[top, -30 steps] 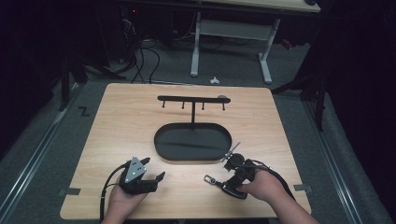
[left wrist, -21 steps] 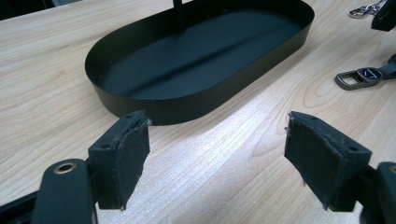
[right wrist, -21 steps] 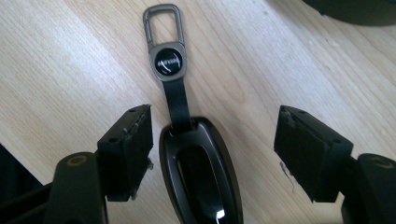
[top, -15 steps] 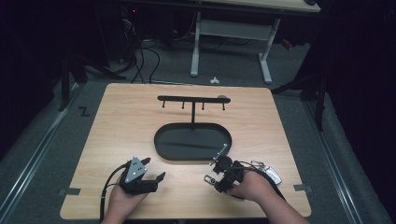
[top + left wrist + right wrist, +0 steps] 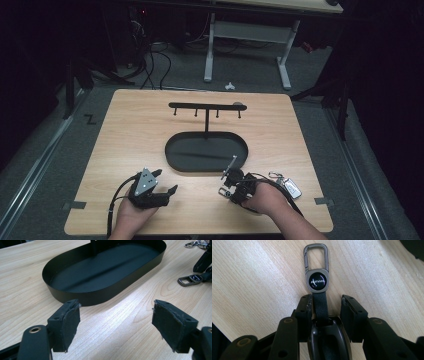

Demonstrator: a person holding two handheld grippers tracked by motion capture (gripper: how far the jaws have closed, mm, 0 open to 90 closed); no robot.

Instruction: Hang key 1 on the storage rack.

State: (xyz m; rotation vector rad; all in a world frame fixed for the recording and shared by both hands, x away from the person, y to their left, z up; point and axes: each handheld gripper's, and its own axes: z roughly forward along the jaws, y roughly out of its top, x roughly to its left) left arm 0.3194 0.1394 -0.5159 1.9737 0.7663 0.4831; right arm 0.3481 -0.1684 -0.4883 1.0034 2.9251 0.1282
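Observation:
A black key fob (image 5: 327, 340) with a leather strap and a grey carabiner clip (image 5: 316, 255) lies flat on the wooden table. My right gripper (image 5: 325, 299) straddles the strap, open. The left pad touches the strap and the right pad stands clear of it. The high view puts this gripper (image 5: 227, 190) just in front of the black oval tray (image 5: 176, 156). From the tray rises a post carrying a hook bar (image 5: 206, 106). My left gripper (image 5: 116, 306) is open and holds nothing, aimed at the tray (image 5: 75, 293), and it sits at the front left (image 5: 159, 186) of the table.
A silver key fob with a ring of keys (image 5: 289, 186) lies on the table right of my right hand. The left gripper view catches the carabiner (image 5: 189, 280) at its right edge. A desk frame and cables stand on the floor beyond the table.
My right gripper has slid left along the front of the table with the black fob between its jaws, uncovering the silver keys. The left gripper has not moved.

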